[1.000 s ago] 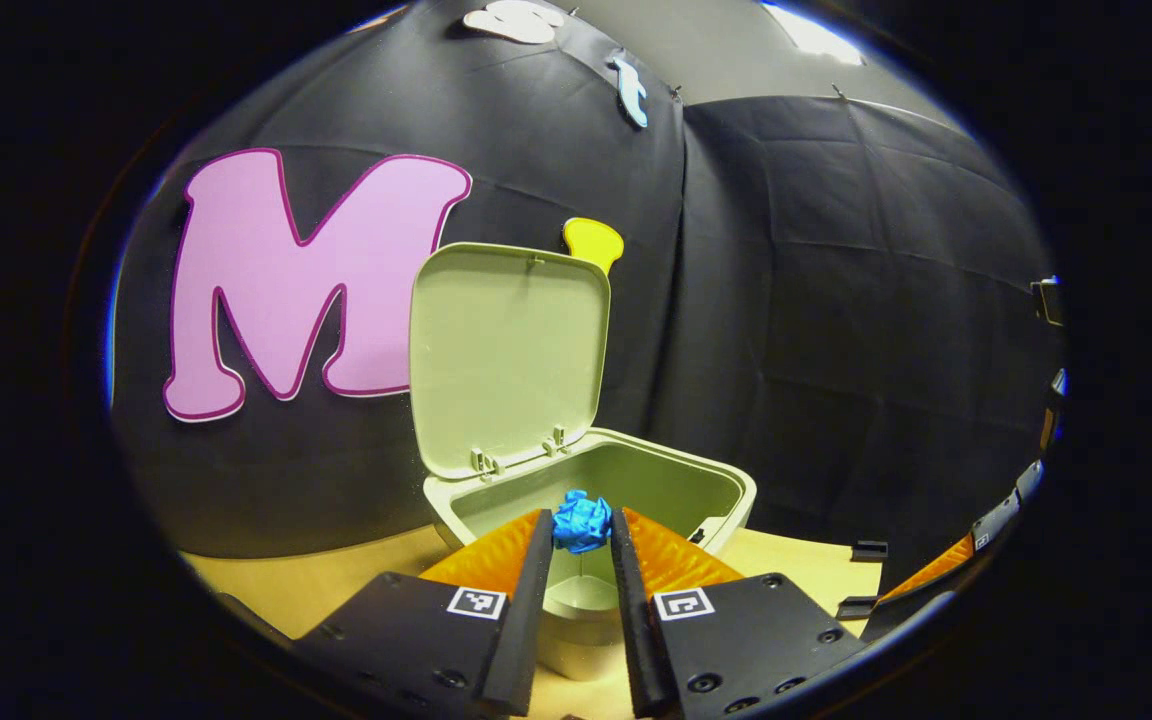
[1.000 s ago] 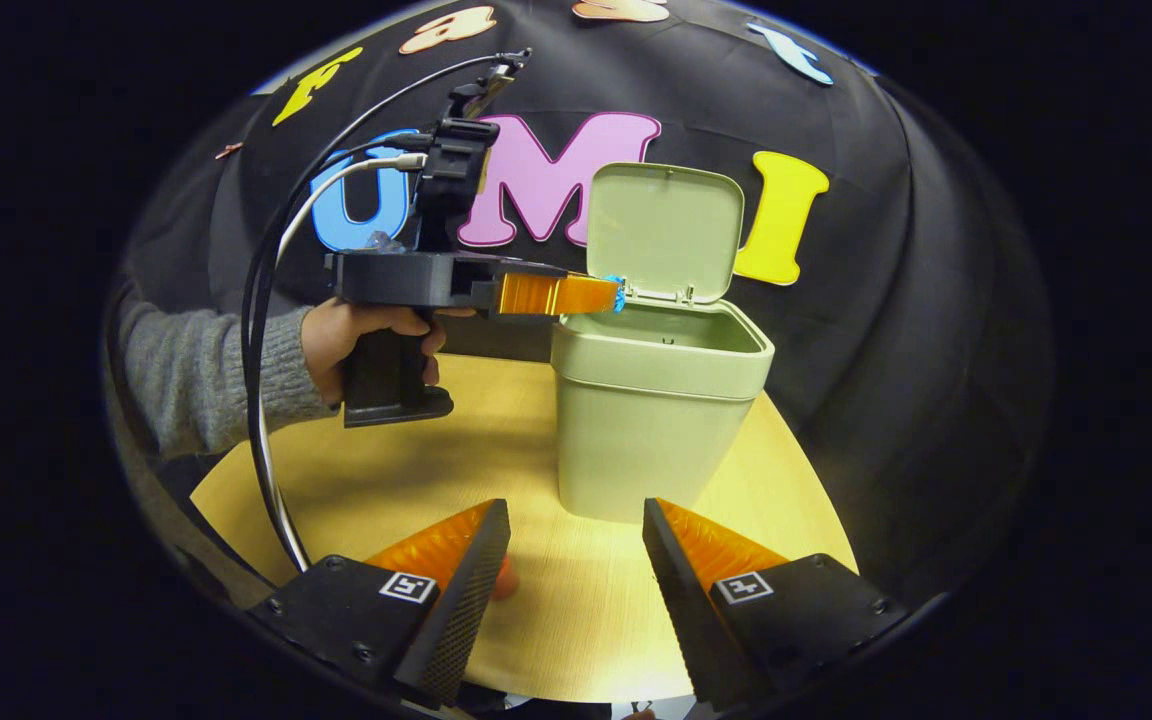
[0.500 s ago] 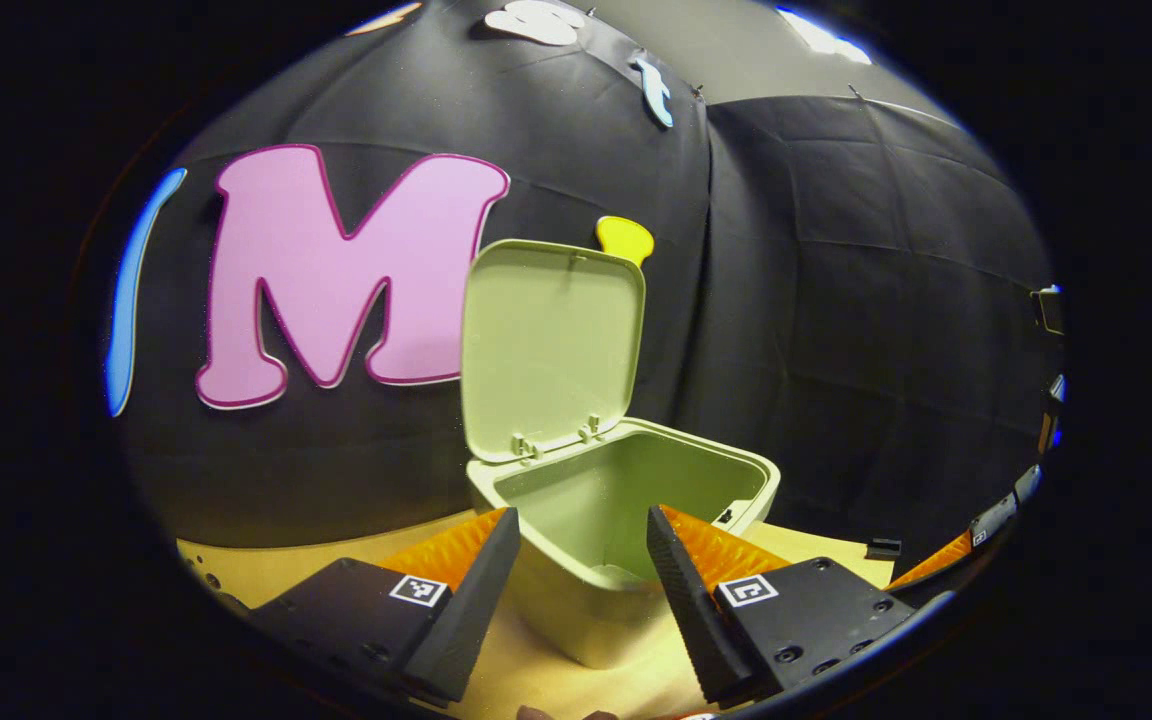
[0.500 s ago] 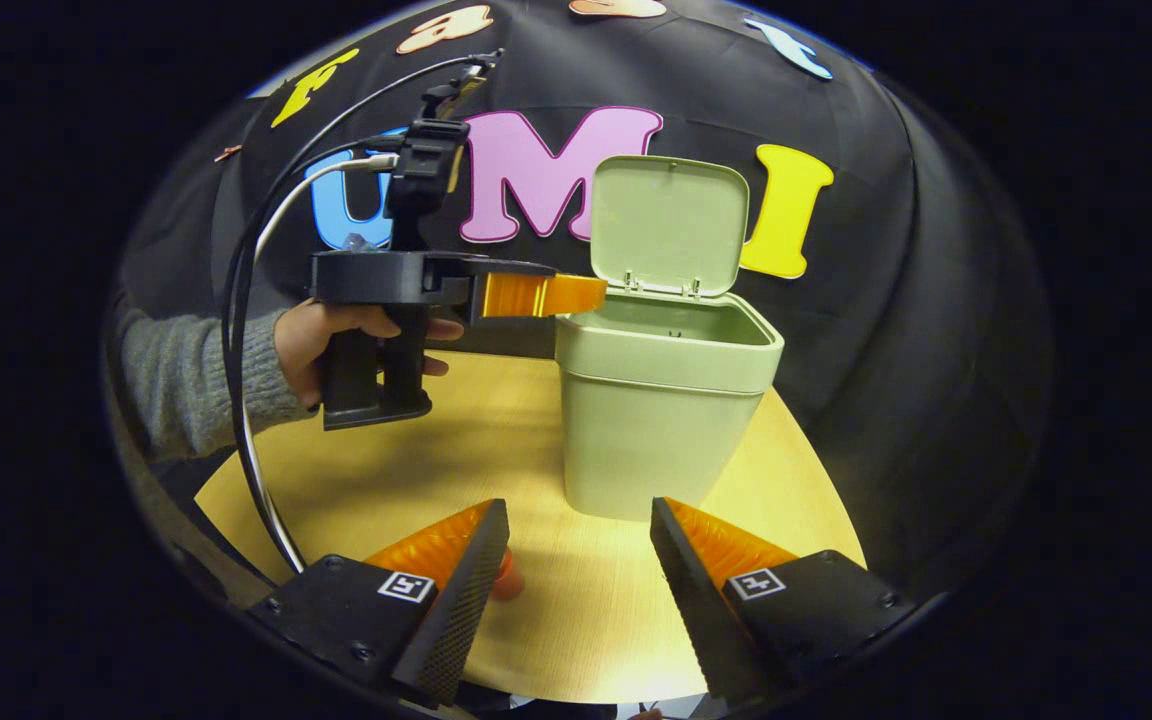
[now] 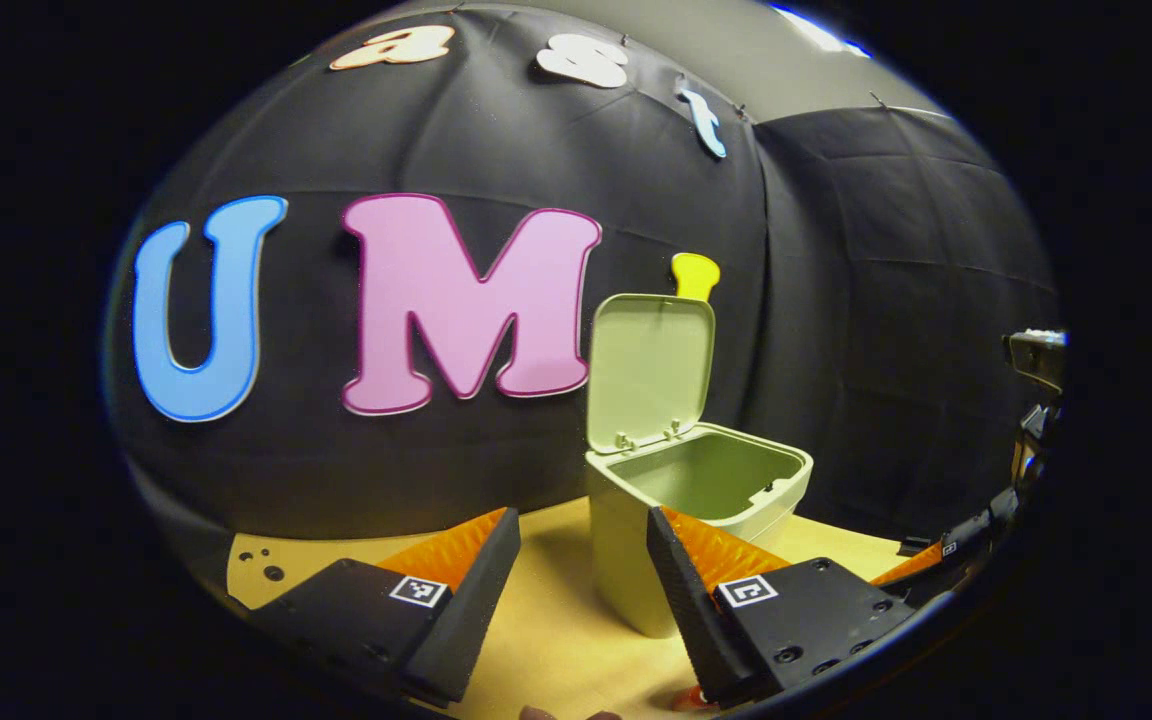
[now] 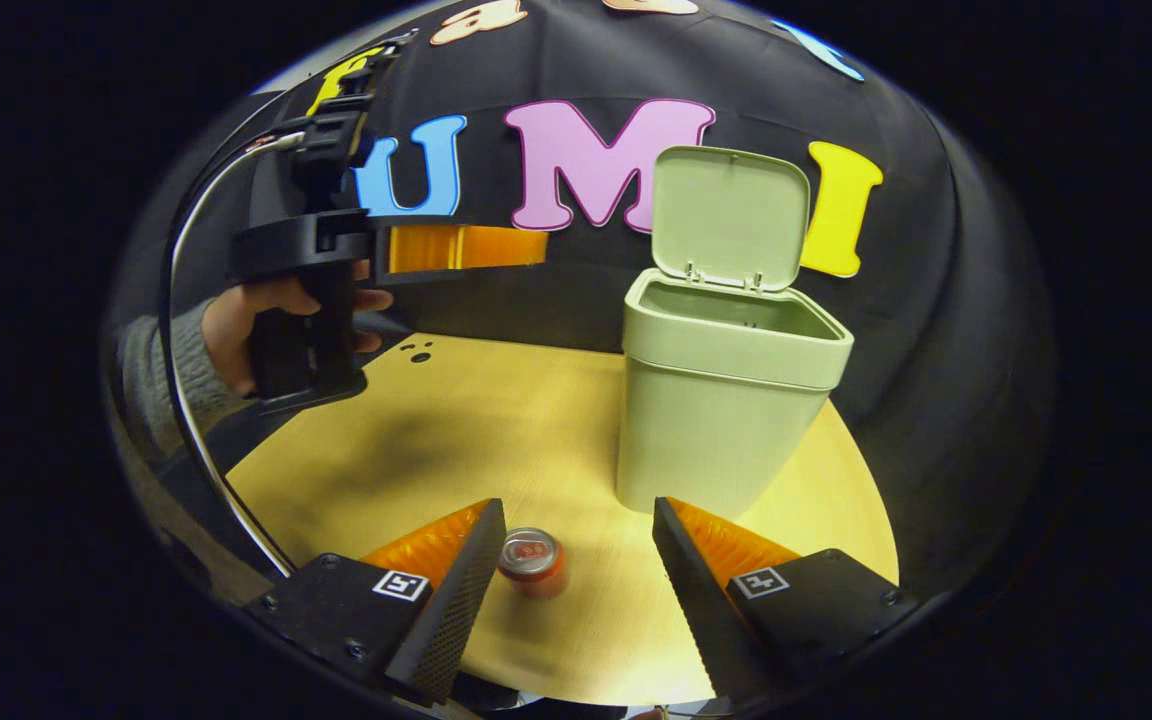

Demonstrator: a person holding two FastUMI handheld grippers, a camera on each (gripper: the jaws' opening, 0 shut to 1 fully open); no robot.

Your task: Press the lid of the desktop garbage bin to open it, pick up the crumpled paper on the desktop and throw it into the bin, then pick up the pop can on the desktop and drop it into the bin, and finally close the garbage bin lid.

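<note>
The pale green garbage bin (image 6: 726, 420) stands on the wooden table with its lid (image 6: 729, 215) swung upright. In the left gripper view the bin (image 5: 696, 520) sits right of centre, its lid (image 5: 648, 370) up, and my left gripper (image 5: 576, 530) is open and holds nothing, well back from the bin. A red pop can (image 6: 531, 560) stands upright on the table between the open fingers of my right gripper (image 6: 576, 520), close to the left one. The left gripper (image 6: 466, 248) also shows in the right gripper view, held by a hand at upper left. The crumpled paper is hidden.
The round wooden table (image 6: 456, 420) has bare surface left of the bin. A hand in a grey sleeve (image 6: 161, 375) and a cable (image 6: 186, 400) hang at its left edge. Part of the right gripper (image 5: 976, 530) shows at the right in the left gripper view.
The left gripper opened over the bin and the blue paper left its fingers; it then drew back to the left, away from the bin. The right gripper moved so the can stands between its fingers.
</note>
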